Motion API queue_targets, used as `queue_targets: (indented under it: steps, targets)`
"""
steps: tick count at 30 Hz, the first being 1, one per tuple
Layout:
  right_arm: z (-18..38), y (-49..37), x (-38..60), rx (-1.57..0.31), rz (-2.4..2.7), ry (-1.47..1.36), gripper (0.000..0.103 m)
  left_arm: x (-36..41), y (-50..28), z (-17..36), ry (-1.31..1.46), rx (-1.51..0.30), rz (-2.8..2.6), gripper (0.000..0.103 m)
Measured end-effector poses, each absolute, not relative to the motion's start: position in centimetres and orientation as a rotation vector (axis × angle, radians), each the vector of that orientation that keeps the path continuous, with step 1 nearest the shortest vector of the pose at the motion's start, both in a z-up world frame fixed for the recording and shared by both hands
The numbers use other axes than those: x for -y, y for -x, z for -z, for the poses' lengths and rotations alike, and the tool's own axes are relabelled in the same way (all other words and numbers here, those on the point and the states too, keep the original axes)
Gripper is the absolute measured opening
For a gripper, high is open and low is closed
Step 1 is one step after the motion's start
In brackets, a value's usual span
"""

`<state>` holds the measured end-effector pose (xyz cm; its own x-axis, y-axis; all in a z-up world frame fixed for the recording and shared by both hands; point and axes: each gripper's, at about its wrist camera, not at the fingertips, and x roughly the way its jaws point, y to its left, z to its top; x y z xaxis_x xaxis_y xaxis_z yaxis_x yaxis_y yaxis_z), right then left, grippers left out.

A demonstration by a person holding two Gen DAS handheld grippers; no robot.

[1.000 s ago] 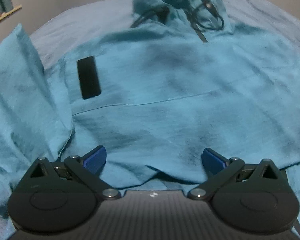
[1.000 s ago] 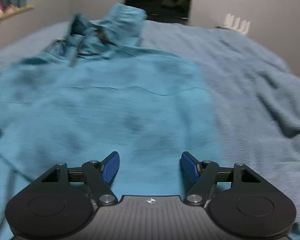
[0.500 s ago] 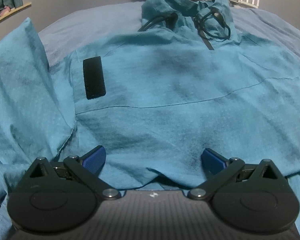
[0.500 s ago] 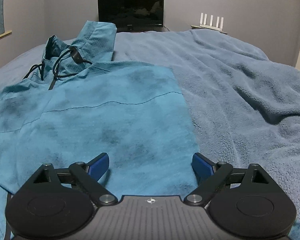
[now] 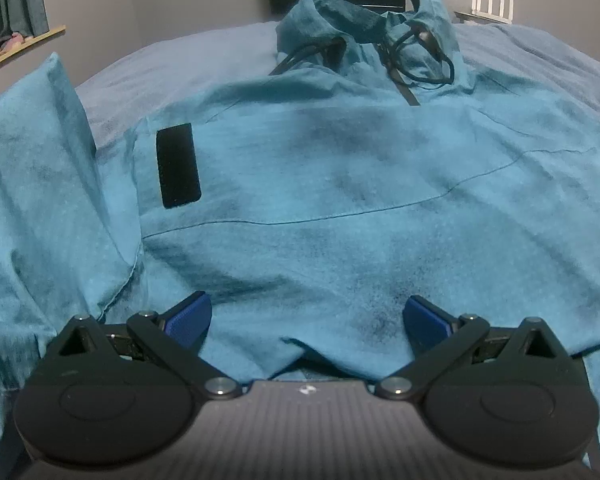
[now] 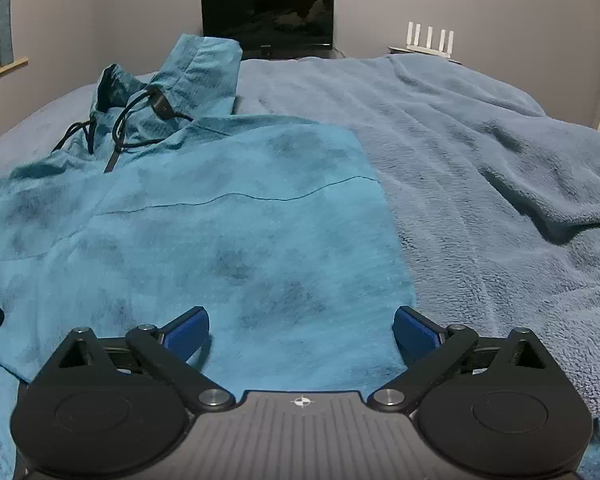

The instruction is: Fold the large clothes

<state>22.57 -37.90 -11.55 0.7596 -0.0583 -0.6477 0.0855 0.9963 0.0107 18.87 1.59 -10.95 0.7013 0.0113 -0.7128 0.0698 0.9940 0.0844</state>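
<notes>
- The teal hooded jacket lies flat on the blanket-covered bed, hood toward the far edge, hem toward both grippers.
- Left gripper: jaws wide apart, empty, at the hem.
- Right gripper: likewise spread and empty, nearer the jacket's right side edge.

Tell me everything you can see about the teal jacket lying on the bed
The teal jacket is thin, crinkled woven fabric, mottled darker in patches, lying front up and spread on the blue fleece blanket. Its hood is bunched at the far end with black drawcords looped over it. A black rectangular patch sits on the chest, and a seam crosses the body. One sleeve is folded up at the side. Both open hand-held grippers hover at its hem.
</notes>
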Motion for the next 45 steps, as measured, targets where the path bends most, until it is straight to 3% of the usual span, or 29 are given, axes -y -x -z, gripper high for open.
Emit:
queue_targets:
  steps: [15, 26, 35, 45]
  targets:
    - [10.0, -19.4, 36.5, -0.638, 0.023, -0.073, 0.102, -1.2, -16.2, 9.2, -0.186, -0.752, 0.007, 0.103]
    - [7.2, -16.9, 33.9, -0.577, -0.072, -0.062, 0.102, -5.0, -8.8, -1.1, -0.052, -0.588, 0.071, 0.103]
    - [7.6, -17.3, 33.9, -0.589, -0.062, -0.092, 0.102, -17.8, -8.6, -6.1, -0.002, -0.58, -0.228, 0.103]
    - [8.5, -18.2, 33.5, -0.621, -0.073, -0.072, 0.102, -35.7, -9.9, -4.4, 0.38, -0.677, -0.529, 0.103]
